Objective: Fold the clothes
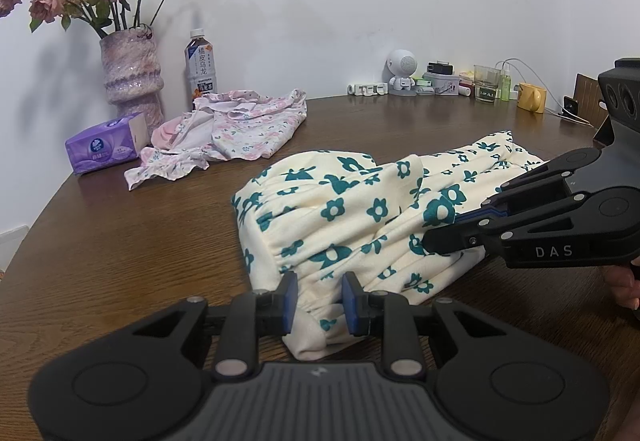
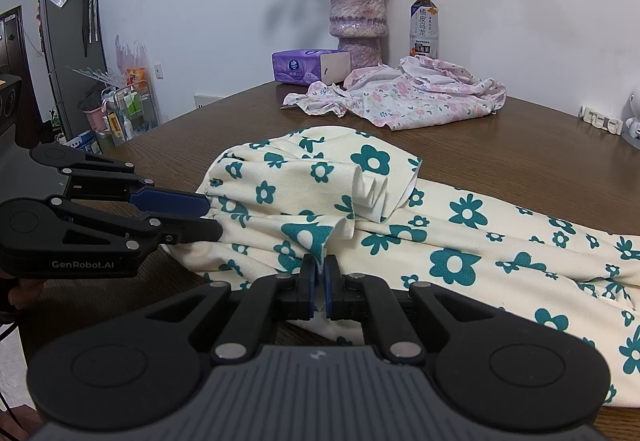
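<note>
A cream garment with teal flowers (image 1: 340, 209) (image 2: 460, 225) lies bunched and partly folded on the brown wooden table (image 1: 120, 241). My left gripper (image 1: 321, 299) is shut on a thick bunch of the garment's near end, which fills the gap between its blue pads. From the right wrist view, the left gripper (image 2: 208, 219) comes in from the left and bites the cloth's edge. My right gripper (image 2: 321, 277) is shut on a thin raised fold of the same garment. In the left wrist view the right gripper (image 1: 440, 233) reaches in from the right, its tips buried in the cloth.
A crumpled pink floral garment (image 1: 240, 129) (image 2: 408, 97) lies farther back. Behind it stand a purple tissue pack (image 1: 106, 147), a vase of roses (image 1: 132, 77) and a tea bottle (image 1: 200, 65). Small items and a yellow mug (image 1: 530, 97) line the back right edge.
</note>
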Motion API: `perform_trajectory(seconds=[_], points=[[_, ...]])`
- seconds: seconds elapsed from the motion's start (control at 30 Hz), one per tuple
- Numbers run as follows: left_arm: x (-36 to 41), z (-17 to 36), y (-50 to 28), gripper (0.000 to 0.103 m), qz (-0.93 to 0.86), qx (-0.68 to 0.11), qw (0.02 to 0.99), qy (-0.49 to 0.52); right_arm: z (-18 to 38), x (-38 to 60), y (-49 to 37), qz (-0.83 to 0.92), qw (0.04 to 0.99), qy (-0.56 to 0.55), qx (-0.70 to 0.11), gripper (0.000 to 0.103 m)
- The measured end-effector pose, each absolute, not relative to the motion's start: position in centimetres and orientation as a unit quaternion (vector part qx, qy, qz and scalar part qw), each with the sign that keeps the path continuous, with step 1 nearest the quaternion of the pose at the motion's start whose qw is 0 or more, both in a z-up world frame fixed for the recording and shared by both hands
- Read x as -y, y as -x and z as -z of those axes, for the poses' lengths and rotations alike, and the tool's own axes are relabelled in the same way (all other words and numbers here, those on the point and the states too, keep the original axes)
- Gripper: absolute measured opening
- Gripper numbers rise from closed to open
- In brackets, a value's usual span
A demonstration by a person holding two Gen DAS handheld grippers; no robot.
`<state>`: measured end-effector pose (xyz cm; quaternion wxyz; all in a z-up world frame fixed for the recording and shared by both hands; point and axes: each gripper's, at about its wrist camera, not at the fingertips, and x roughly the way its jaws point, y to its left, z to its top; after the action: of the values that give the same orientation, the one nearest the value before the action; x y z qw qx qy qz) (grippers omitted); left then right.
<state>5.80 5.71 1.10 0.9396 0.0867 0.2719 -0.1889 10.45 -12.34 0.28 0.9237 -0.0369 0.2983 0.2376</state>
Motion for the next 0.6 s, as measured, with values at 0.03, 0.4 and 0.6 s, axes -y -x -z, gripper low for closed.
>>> perform_trajectory(seconds=[0.03,0.4,0.6], points=[[-5.73,-1.1,-5.8,0.023,0.189,-0.272,0.94,-0.086,-0.29,12.34,-10.45,-0.238,0.924,0.037,-0.298,0.005],[-5.86,-1.12,-5.85,0.023,0.191,-0.272,0.939,-0.084,-0.29,12.35,-10.5,-0.234,0.924,0.039,-0.298,0.005],[-5.79,-1.09,-5.79,0.023,0.19,-0.272,0.939,-0.085,-0.28,12.12,-10.34,-0.233,0.925,0.045,-0.297,0.005]])
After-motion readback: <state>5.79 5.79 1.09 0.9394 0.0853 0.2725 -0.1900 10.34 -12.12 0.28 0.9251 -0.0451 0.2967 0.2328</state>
